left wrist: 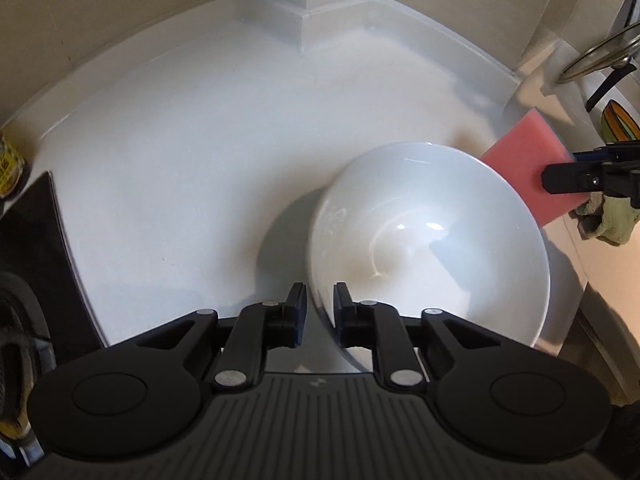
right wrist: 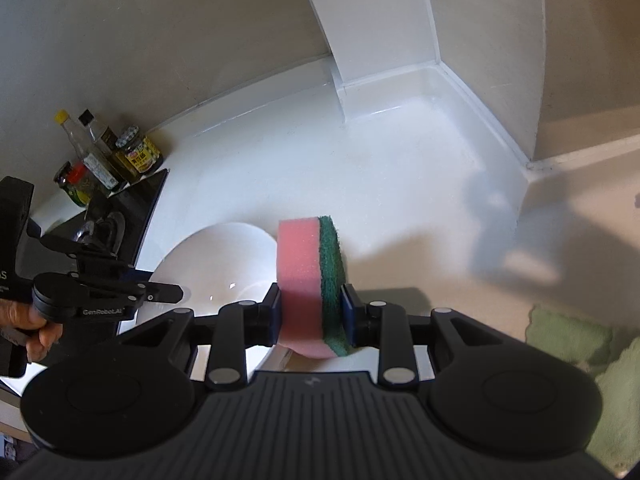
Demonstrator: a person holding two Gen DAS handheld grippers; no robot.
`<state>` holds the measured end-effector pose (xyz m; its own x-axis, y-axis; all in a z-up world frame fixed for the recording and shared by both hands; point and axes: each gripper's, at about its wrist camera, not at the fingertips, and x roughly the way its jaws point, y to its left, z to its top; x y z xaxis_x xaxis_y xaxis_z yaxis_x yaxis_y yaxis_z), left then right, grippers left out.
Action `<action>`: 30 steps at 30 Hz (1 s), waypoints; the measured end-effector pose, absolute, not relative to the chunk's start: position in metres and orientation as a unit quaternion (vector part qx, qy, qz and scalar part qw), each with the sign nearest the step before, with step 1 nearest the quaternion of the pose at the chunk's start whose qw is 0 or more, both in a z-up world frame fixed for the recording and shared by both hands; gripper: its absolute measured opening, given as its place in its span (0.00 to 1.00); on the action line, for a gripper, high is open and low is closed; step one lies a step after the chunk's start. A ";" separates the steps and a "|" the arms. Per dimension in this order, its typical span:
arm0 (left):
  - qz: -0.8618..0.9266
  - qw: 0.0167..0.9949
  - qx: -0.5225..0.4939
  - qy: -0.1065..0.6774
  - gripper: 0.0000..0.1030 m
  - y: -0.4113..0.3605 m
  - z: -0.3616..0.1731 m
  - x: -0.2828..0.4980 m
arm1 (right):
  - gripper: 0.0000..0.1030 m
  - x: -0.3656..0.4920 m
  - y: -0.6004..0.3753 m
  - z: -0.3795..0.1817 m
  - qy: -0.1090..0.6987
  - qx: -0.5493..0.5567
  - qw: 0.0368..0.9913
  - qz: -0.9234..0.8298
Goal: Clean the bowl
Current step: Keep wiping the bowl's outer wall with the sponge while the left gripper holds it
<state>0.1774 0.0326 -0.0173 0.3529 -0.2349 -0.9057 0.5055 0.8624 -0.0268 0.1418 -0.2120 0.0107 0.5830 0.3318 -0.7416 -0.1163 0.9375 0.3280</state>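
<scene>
The left gripper point(left wrist: 320, 312) straddles the near rim of the white bowl point(left wrist: 432, 240), one pad outside the wall and one inside. There looks to be a sliver of daylight between pads and porcelain, so whether they actually press on the rim I cannot tell. The bowl sits on the white countertop point(left wrist: 200, 160), tipped so its inside faces the left camera, a dark shadow pooled beneath its left edge.

Over on the right, the right gripper point(right wrist: 310, 314) is pinching the sponge point(right wrist: 310, 280) firmly, pink foam against one pad and green scouring layer against the other. The sponge stands on edge just beside the bowl's rim, at the far right side of the bowl as the left camera sees it.

From the right camera a hand point(right wrist: 36, 328) grips the left tool's handle at the left edge. Bottles and jars point(right wrist: 104, 156) cluster in the back corner by a black cooktop point(right wrist: 136, 200). A green cloth point(right wrist: 592, 360) lies crumpled at lower right, and a glass pan lid point(left wrist: 600, 58) leans at the top right of the left view
</scene>
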 end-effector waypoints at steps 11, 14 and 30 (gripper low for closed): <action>-0.335 0.767 0.226 0.499 0.17 0.014 -0.020 0.212 | 0.25 0.160 -0.207 0.013 0.437 0.102 0.885 0.126; -0.266 0.805 0.166 0.504 0.19 0.022 -0.015 0.197 | 0.25 0.156 -0.208 0.013 0.436 0.108 0.884 0.128; -0.345 0.769 0.248 0.478 0.12 0.015 -0.016 0.201 | 0.25 0.154 -0.201 0.015 0.435 0.090 0.887 0.124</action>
<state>0.2009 0.0152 -0.0155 0.3059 -0.2936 -0.9057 0.7675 0.6389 0.0522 0.1538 -0.2012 0.0148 0.5910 0.2974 -0.7498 -0.1416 0.9534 0.2665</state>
